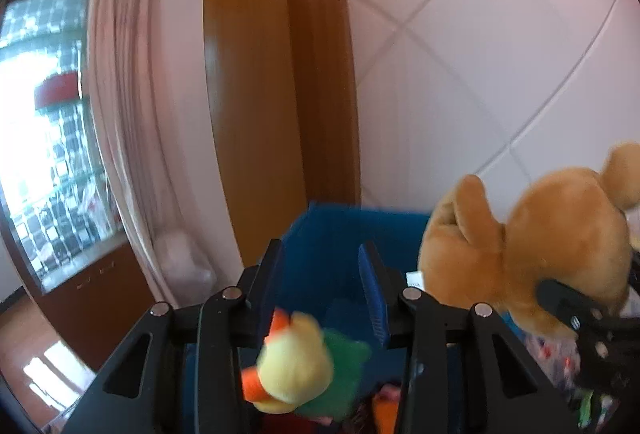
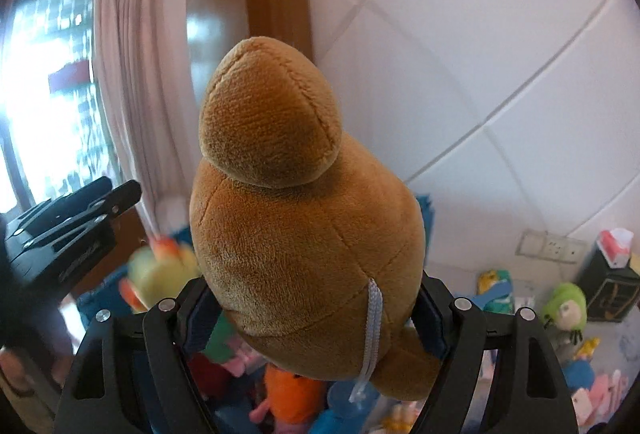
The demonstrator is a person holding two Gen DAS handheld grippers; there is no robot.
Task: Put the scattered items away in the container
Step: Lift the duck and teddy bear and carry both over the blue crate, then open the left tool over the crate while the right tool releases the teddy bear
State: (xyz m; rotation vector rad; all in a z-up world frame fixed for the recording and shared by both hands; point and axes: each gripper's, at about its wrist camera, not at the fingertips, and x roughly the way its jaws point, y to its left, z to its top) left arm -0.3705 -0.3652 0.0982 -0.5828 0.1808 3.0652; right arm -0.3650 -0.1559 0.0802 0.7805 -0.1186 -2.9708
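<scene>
Now, the right gripper is clamped on the brown plush toy. Its blue-padded fingers squeeze the toy's lower body from both sides, and a white hang loop dangles down the front. The toy is up in the air, rounded end uppermost. Under it sits a jumble of soft toys, an orange one among them.

Over on the left wrist camera, the left gripper has its two pads standing a little apart with nothing pressed between them. The blue container shows straight through the gap. Below those fingers, close to the lens, is a yellow and green plush duck with orange bits. It's blurred, so I can't say for sure whether it touches the gripper frame, but the pads are not on it.

From the right wrist camera the duck shows as a smear below the left gripper, over the container's near edge. The brown toy sits off to the right of the container in the left view.

Further right, a green plush and other small toys lie scattered near a black tissue box. Behind it all are a white tiled wall, a wooden door frame and a pale curtain.
</scene>
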